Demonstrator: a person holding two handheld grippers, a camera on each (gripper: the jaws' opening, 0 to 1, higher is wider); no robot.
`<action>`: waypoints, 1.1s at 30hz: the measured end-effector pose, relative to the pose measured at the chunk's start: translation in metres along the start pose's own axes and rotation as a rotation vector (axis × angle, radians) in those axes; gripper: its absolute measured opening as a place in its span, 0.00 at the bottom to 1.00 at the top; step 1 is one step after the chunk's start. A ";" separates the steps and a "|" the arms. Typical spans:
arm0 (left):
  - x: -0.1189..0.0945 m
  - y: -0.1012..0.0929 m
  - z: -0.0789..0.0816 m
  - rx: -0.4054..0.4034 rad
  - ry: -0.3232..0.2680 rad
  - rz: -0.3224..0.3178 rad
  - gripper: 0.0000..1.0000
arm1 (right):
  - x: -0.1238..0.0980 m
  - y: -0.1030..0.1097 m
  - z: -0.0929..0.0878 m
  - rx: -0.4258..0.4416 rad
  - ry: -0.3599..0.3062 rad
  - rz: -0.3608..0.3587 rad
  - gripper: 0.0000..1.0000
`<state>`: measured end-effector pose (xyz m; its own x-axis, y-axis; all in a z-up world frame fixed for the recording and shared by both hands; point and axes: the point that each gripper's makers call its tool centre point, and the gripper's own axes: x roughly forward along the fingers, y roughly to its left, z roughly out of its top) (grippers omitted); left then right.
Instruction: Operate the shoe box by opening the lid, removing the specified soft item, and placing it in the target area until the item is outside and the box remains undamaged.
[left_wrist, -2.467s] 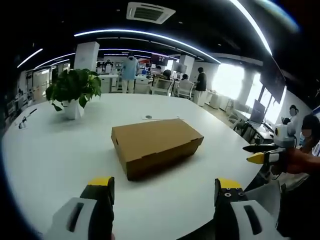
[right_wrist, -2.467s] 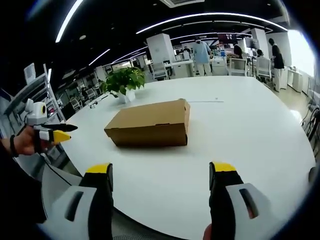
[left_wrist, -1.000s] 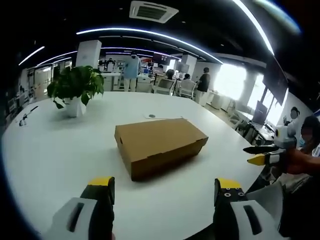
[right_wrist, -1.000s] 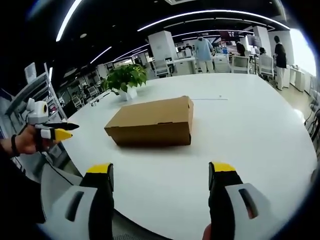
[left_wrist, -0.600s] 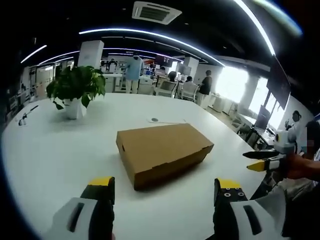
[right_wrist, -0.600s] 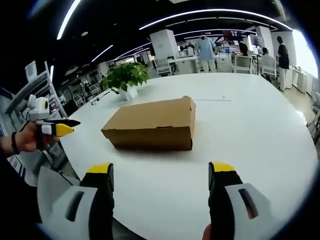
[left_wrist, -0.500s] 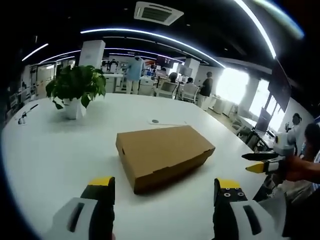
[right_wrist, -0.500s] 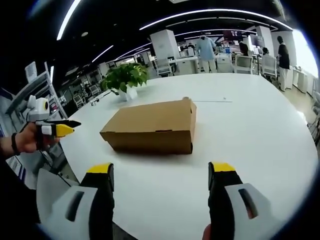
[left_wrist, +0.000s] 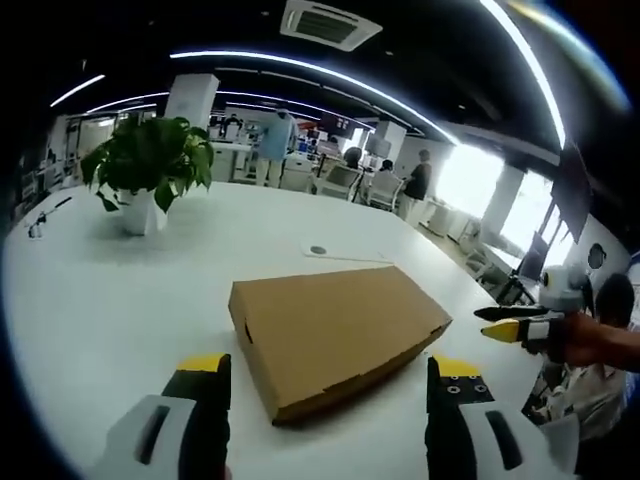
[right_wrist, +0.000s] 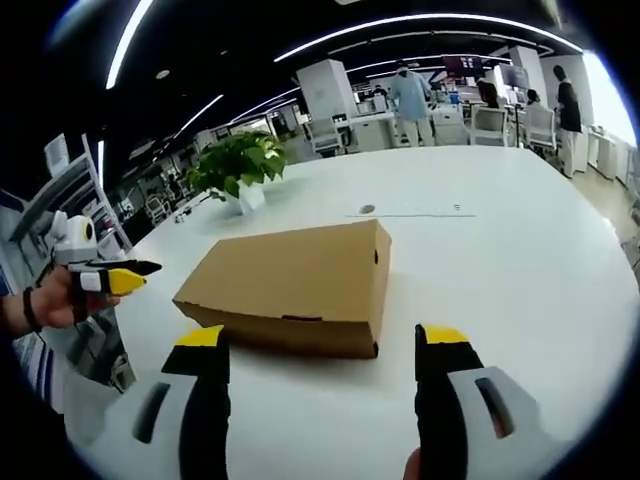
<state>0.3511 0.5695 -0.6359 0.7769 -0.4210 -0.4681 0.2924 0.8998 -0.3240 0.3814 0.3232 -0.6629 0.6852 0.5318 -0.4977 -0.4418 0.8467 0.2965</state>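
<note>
A closed brown cardboard shoe box (left_wrist: 335, 335) lies flat on a white desk (left_wrist: 90, 290) in an open-plan office, its lid down and nothing yet taken out. The left gripper (left_wrist: 325, 410) hangs just short of the box's near corner with its jaws set wide, holding nothing; the right gripper (right_wrist: 320, 395) hangs near the box's long front wall (right_wrist: 270, 330), jaws likewise spread and empty (neither touches the cardboard). A potted plant (left_wrist: 150, 170) stands well apart at the far side of the desk. By the look of it the task has barely begun: the lid remains to be lifted, the soft item found inside, drawn out and set down.
</note>
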 end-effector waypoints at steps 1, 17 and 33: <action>0.004 0.003 0.000 0.001 0.005 0.004 0.82 | 0.004 -0.002 0.001 0.005 0.001 0.000 0.71; 0.045 0.007 -0.027 -0.028 0.098 -0.011 0.79 | 0.044 -0.021 -0.002 0.047 0.043 -0.008 0.69; 0.055 0.019 -0.045 -0.023 0.203 0.029 0.72 | 0.066 -0.024 -0.014 0.061 0.106 0.013 0.62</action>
<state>0.3742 0.5579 -0.7049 0.6558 -0.4116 -0.6329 0.2571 0.9100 -0.3253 0.4284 0.3379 -0.7141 0.6133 0.5405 -0.5759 -0.4115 0.8411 0.3511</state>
